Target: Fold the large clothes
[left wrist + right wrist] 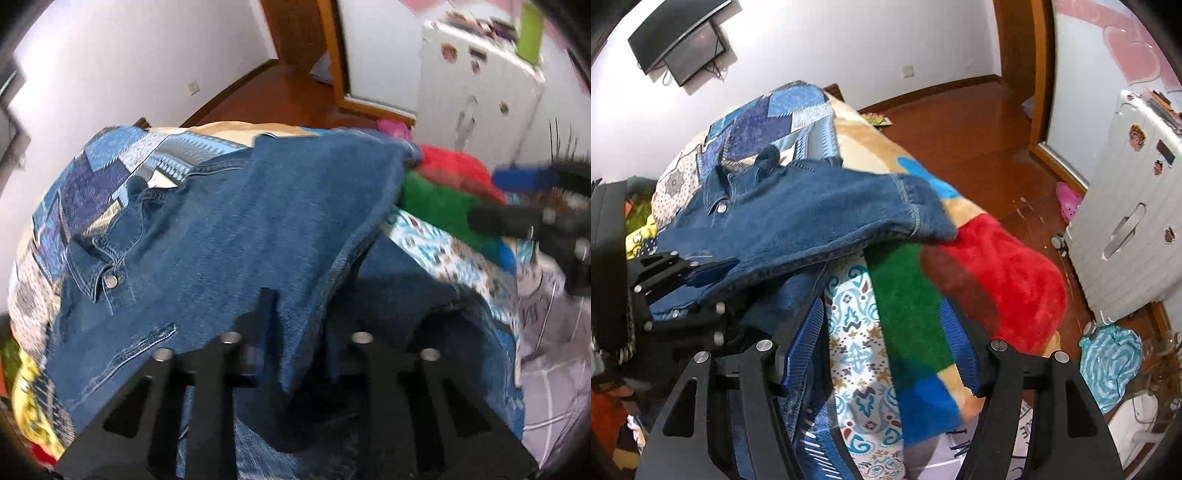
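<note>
Denim jacket (229, 236), dark blue and bulky, lies spread over a patchwork bedspread (775, 118) on the bed, collar and a metal snap toward the far end, with one panel lifted and doubled over toward the bed's edge.

What could go wrong, as I judge it: the raised denim is heavy and stiff, so if my pinch is shallow it may slide out and the fold flop open. Dragging it could also pull the loose red and green fleece blanket (979, 266) along or bunch it under the jacket.

My left gripper (295, 354) is closed on a fold of the jacket, cloth draping between its fingers and rising from them. My right gripper (882, 343) stands wide apart and holds nothing; the jacket's hem lies just beyond and left of it, with the blanket directly beneath.
</note>
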